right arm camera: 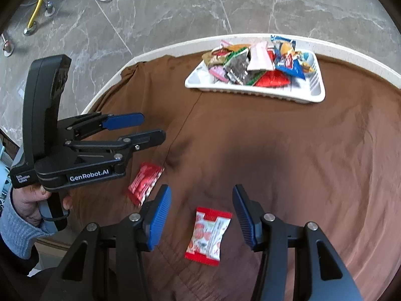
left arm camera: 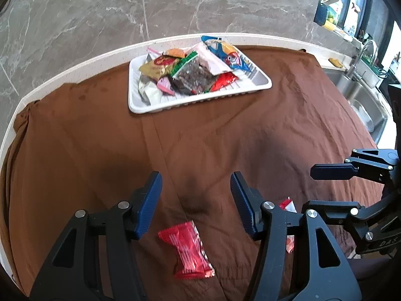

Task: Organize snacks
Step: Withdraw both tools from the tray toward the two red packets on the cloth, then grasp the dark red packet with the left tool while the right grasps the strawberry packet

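Both jaws part-open, empty – left gripper (left arm camera: 195, 200) over red snack packet (left arm camera: 188, 250), right gripper (right arm camera: 201, 215) over red-white packet (right arm camera: 209, 235) – lining up pickups for the white tray (left arm camera: 140, 105)

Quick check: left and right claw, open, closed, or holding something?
Left claw: open, empty, above the red packet.
Right claw: open, empty, above the red-and-white packet.
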The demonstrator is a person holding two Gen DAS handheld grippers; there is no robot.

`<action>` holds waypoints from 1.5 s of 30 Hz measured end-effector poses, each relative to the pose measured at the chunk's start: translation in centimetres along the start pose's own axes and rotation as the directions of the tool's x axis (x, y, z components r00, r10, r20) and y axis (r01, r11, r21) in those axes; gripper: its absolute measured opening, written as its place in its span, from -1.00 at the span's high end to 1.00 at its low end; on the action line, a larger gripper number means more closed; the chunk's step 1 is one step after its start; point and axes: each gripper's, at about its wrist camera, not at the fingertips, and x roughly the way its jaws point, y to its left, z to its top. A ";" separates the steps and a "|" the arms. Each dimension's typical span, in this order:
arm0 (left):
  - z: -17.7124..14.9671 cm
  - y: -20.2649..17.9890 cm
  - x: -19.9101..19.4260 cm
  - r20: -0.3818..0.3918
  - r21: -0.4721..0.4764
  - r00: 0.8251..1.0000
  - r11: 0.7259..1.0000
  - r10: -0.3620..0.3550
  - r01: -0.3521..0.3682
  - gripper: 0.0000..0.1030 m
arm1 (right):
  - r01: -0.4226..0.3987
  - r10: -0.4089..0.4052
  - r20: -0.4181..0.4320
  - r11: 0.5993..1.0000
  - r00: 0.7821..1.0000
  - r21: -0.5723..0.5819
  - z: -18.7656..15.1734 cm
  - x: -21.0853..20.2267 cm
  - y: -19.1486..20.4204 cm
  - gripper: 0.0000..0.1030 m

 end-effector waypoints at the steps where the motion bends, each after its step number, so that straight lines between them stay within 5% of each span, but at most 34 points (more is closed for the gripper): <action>1: -0.1 0.1 0.0 -0.004 -0.001 1.000 1.000 0.000 0.000 -0.07 | 0.000 0.000 -0.004 1.000 1.000 -0.002 -0.3 0.1 0.1 -0.06; 30: -8.3 0.9 1.2 -0.131 -0.102 0.991 0.995 0.005 -0.019 -0.08 | 0.020 -0.024 -0.091 0.999 0.996 -0.040 -4.6 2.0 0.9 -0.13; 45: -8.5 2.2 2.4 -0.152 -0.143 0.988 0.989 0.005 -0.027 -0.08 | 0.035 -0.041 -0.120 0.998 0.992 -0.054 -5.0 3.0 1.5 -0.13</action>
